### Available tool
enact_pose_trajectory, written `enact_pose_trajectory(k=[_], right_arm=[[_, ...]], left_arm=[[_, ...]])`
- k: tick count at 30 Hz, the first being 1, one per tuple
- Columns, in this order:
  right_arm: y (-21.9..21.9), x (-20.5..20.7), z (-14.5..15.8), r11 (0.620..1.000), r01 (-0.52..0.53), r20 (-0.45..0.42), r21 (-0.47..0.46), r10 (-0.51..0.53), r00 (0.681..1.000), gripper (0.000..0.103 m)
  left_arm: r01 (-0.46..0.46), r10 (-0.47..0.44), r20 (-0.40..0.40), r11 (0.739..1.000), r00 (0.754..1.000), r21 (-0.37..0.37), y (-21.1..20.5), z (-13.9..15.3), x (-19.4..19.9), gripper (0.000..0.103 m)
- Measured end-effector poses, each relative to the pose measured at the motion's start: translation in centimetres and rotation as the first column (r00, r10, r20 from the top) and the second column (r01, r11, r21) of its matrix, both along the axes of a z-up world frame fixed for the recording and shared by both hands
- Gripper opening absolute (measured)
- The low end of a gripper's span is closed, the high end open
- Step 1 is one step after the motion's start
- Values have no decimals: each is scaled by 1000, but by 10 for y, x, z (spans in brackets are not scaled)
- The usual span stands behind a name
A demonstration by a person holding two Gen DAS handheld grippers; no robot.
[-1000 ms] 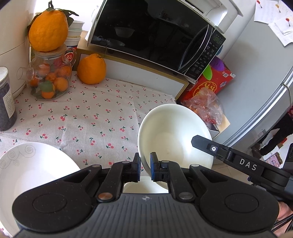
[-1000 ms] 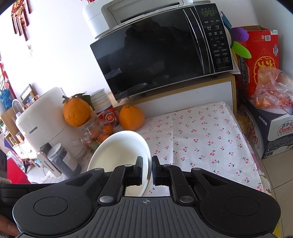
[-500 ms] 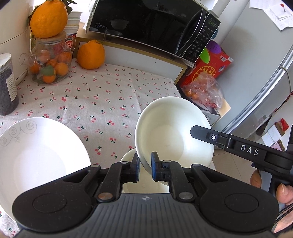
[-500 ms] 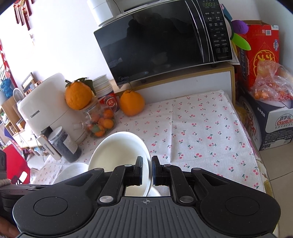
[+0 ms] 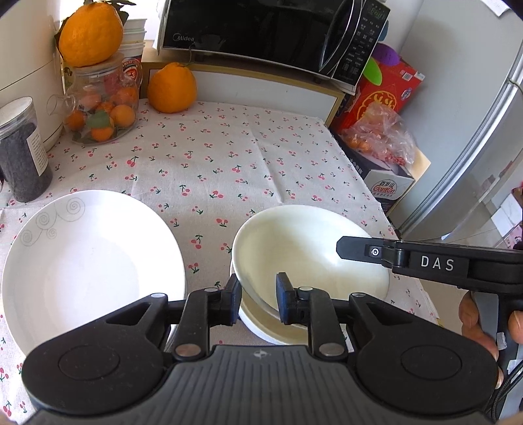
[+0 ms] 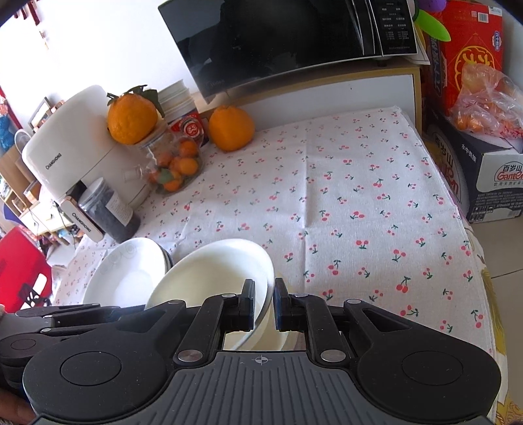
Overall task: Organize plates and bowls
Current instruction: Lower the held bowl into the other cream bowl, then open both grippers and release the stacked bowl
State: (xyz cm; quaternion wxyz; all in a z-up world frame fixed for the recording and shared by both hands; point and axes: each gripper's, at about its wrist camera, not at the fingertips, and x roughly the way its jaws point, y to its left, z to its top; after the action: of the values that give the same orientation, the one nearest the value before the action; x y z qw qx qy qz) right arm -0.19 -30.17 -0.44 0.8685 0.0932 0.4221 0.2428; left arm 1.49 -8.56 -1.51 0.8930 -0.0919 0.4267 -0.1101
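Observation:
A white bowl [image 5: 294,248] is held by both grippers, tilted, just above or resting in another white bowl [image 5: 281,330] on the cherry-print tablecloth [image 5: 228,163]. My left gripper [image 5: 255,302] straddles the held bowl's near rim with its jaws parted. My right gripper [image 6: 263,302] clamps the opposite rim of that bowl [image 6: 209,281]; its finger [image 5: 366,250] shows in the left wrist view. A white plate with swirl marks [image 5: 88,261] lies to the left, on top of other plates [image 6: 121,281].
A microwave [image 5: 261,29] on a wooden stand [image 5: 261,88] stands at the back. A glass jar of small oranges [image 5: 101,108], two large oranges [image 5: 171,88], a dark jar [image 5: 23,153] and a white appliance [image 6: 68,153] line the left. Boxes [image 5: 385,98] and a fridge [image 5: 474,130] stand right.
Both grippers have lowered the white bowl down onto the lower bowl near the table's front edge. The left jaws have spread apart a little around the rim.

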Motion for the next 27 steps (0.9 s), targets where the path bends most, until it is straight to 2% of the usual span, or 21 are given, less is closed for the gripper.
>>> enact_pose_trajectory(k=[24,27], right_arm=[[-3,0,2,1000,23,13,-5,-23,1000,14],[-2,0,1,1000,23,13,-13,-22,1000,18]], left_arm=[[-14,13,21,999,1000,29,-2,0,-6,28],[-18,17,22,999,1000,30,-1,0,-6,29]])
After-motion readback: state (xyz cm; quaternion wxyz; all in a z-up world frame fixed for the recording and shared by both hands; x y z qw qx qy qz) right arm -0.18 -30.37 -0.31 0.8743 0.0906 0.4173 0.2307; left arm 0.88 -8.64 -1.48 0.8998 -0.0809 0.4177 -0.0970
